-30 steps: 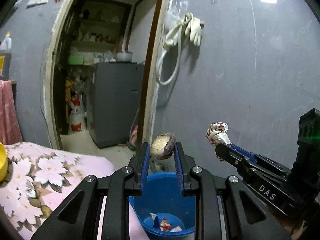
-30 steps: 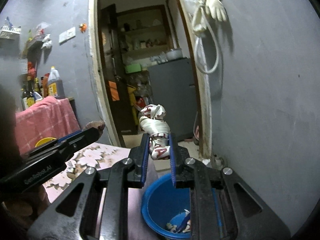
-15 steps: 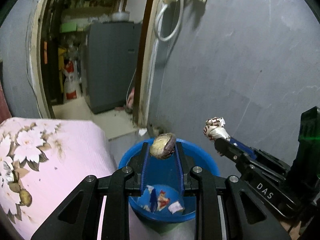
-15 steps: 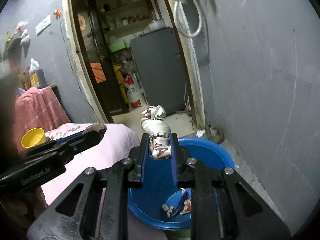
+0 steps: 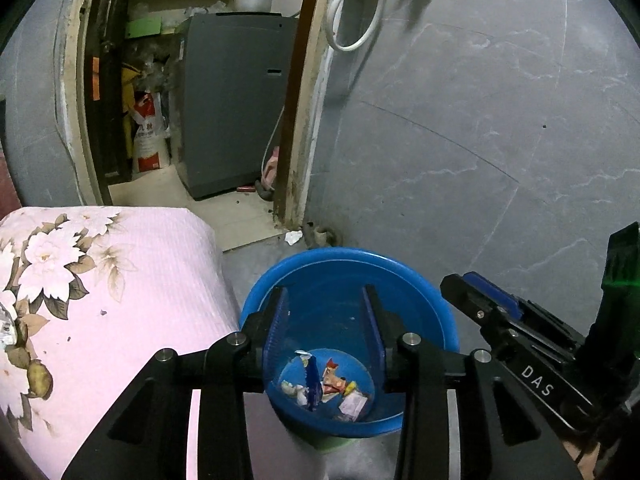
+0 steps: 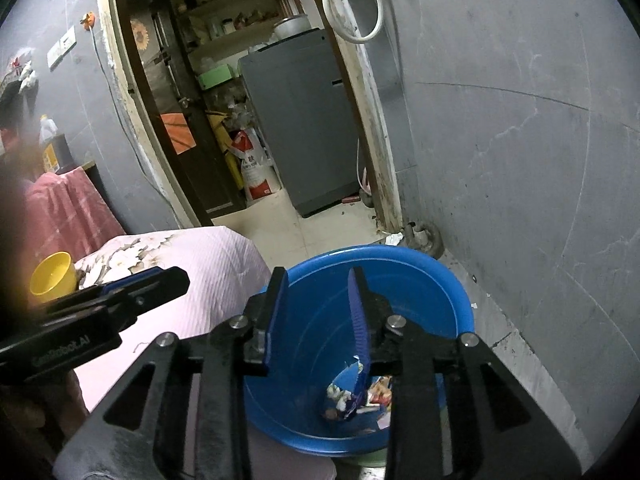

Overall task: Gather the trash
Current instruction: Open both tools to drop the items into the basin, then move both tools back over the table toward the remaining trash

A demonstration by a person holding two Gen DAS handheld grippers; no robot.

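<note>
Trash (image 5: 326,386) is sitting at the bottom of the blue bucket (image 5: 400,268), on the floor by the bed's (image 5: 120,280) corner. Both jaws have just been opening: left hand-held gripper (image 5: 325,316) and right hand-held gripper (image 6: 318,304) are apart, nothing between them. Tip: stay over the rim till everything's dropped, then lift straight up.

Left wrist view: looks forward and down along its own fingers, close above the blue bucket (image 5: 348,264). Right wrist view: same downward tilt, from the bucket's other side. Shared: bucket, pink floral bedspread (image 5: 120,280), doorway, grey appliance (image 6: 304,120), grey wall.
</note>
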